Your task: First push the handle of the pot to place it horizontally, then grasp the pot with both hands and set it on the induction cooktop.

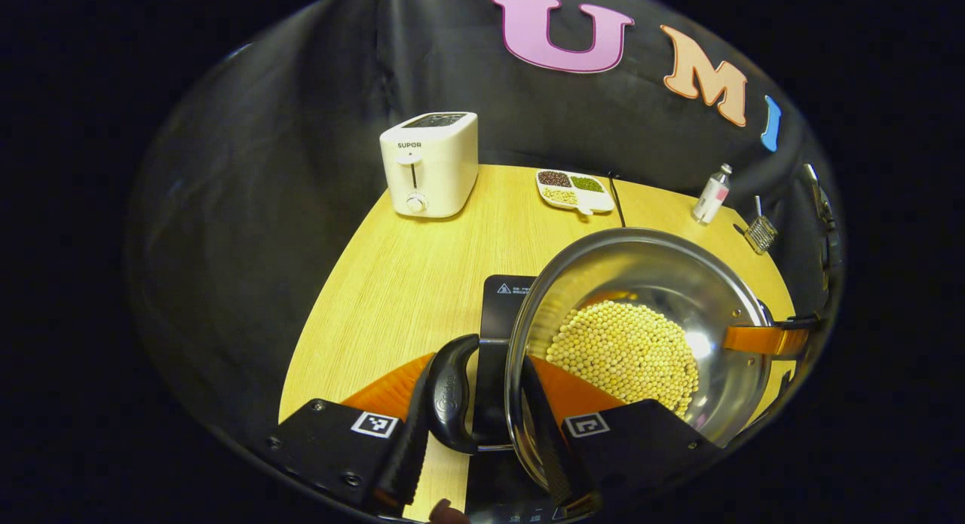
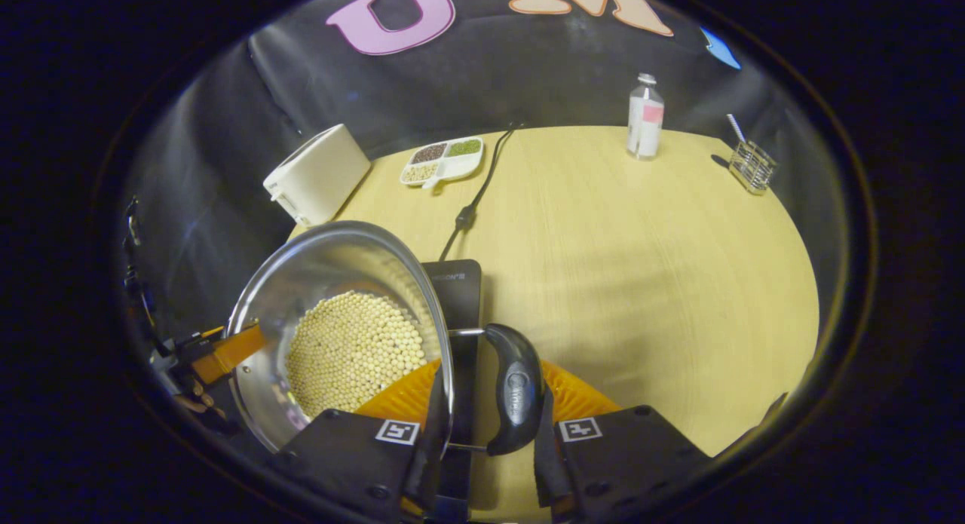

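A steel pot [image 1: 648,268] [image 2: 324,268] with a layer of pale beans [image 1: 626,354] [image 2: 350,350] sits over the black induction cooktop [image 1: 503,298] [image 2: 460,283]; I cannot tell whether it rests on it. My left gripper [image 1: 479,381] is shut on one black side handle [image 1: 450,394], with one finger outside the handle and the other inside the pot wall. My right gripper [image 2: 490,388] is shut the same way on the opposite handle [image 2: 515,388]. Each gripper also appears across the pot in the other gripper's view, the right gripper [image 1: 761,339] and the left gripper [image 2: 226,354].
On the wooden table [image 2: 641,268], a white toaster [image 1: 430,166] [image 2: 317,173] stands at the back. Near it are a divided dish of beans [image 1: 574,190] [image 2: 443,160], a small bottle [image 1: 712,194] [image 2: 645,117] and a wire basket [image 1: 761,232] [image 2: 751,165]. The cooktop's cord [image 2: 475,200] runs to the back.
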Demonstrator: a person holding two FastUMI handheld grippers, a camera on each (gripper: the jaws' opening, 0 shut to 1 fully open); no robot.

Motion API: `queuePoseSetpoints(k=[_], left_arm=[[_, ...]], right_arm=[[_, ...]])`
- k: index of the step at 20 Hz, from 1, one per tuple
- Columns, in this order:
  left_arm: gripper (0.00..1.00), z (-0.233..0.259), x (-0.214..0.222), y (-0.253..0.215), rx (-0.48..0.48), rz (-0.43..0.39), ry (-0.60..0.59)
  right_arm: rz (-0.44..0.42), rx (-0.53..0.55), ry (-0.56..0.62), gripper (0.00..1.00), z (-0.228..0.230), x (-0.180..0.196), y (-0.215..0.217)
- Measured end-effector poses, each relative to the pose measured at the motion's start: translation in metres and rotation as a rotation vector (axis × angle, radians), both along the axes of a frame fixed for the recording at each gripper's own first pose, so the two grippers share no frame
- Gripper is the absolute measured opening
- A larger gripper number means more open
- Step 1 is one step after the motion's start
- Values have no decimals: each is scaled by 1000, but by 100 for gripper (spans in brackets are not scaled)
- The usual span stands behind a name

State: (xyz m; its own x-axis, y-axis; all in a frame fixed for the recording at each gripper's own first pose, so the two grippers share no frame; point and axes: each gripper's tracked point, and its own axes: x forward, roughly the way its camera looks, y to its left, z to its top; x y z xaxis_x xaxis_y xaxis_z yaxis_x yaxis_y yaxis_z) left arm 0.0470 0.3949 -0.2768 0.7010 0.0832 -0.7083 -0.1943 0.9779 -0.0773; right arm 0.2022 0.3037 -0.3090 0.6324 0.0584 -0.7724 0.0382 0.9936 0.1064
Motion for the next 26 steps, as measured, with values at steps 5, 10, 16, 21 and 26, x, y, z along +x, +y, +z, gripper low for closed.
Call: queuePoseSetpoints(k=[5, 10, 16, 21, 26], left_arm=[[66, 1, 3, 3, 0, -5, -9], [69, 0, 3, 4, 9, 5, 0], [72, 2, 3, 3, 11, 10, -2], [76, 4, 4, 3, 15, 8, -3], [87, 8, 10, -2, 25, -18, -16]], right_arm=[[-10, 26, 3, 52, 0, 2, 3], [-6, 27, 0, 52, -2, 3, 4], [7, 26, -10, 53, 0, 4, 4], [38, 47, -21, 79, -1, 4, 12], [42, 36, -27, 96, 0, 6, 9]])
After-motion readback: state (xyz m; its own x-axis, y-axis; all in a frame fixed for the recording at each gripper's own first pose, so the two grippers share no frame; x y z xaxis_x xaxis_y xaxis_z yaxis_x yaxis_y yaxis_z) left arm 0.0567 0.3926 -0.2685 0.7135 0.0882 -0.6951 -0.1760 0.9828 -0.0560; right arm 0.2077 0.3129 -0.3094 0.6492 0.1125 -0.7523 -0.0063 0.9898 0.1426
